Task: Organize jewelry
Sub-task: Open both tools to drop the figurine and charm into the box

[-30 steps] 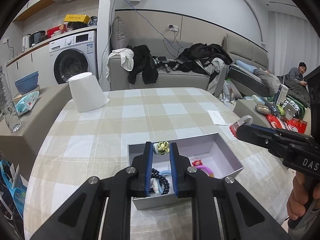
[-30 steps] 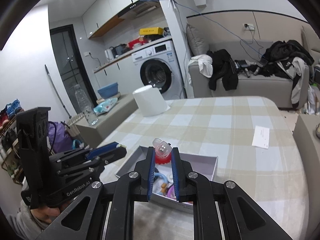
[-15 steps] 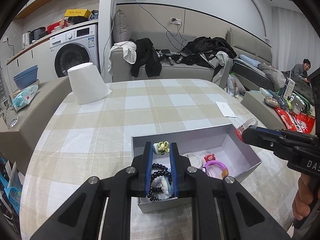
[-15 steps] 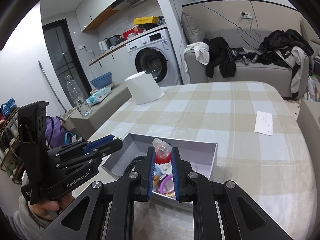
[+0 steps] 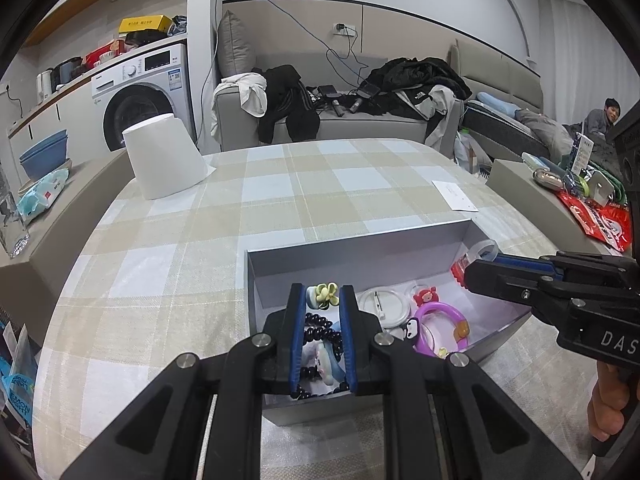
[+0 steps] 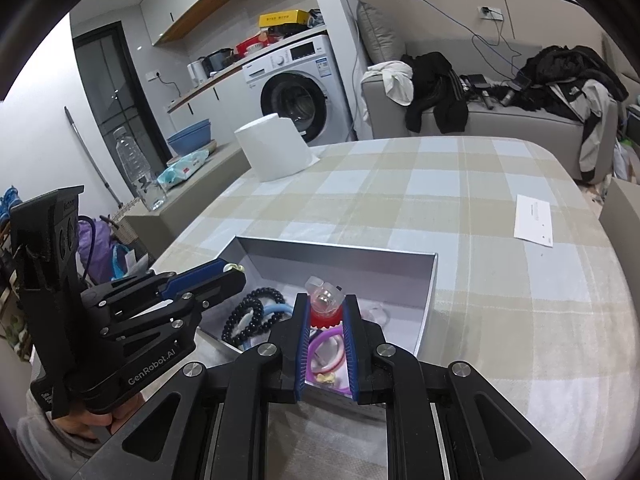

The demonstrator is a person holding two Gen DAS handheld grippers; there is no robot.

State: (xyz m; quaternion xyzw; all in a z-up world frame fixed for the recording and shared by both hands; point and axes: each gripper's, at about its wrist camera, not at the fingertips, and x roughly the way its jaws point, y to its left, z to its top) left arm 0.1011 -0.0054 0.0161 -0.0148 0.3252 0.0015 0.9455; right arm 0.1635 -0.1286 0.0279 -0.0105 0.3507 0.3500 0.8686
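Note:
An open grey jewelry box [image 5: 360,248] [image 6: 428,292] sits on the checked tablecloth. Inside lie a black bead bracelet [image 6: 244,316] [image 5: 316,332], a purple ring toy [image 5: 440,320] and clear rings [image 5: 384,304]. My left gripper [image 5: 323,295] is shut on a small yellow-green flower clip [image 5: 326,294], held just over the box's left part. My right gripper [image 6: 325,307] is shut on a red and clear ring piece [image 6: 325,304], held over the box's right part; it also shows in the left wrist view [image 5: 476,264].
A white upturned paper cup [image 5: 164,160] stands at the table's far left. A white paper slip [image 5: 454,196] lies at the far right. A sofa with clothes [image 5: 340,108] is behind the table, and a low bench with a water bottle [image 6: 140,172] is on the left.
Both grippers have come down and forward over the box with their pieces still held. The box now looks larger and closer in both views.

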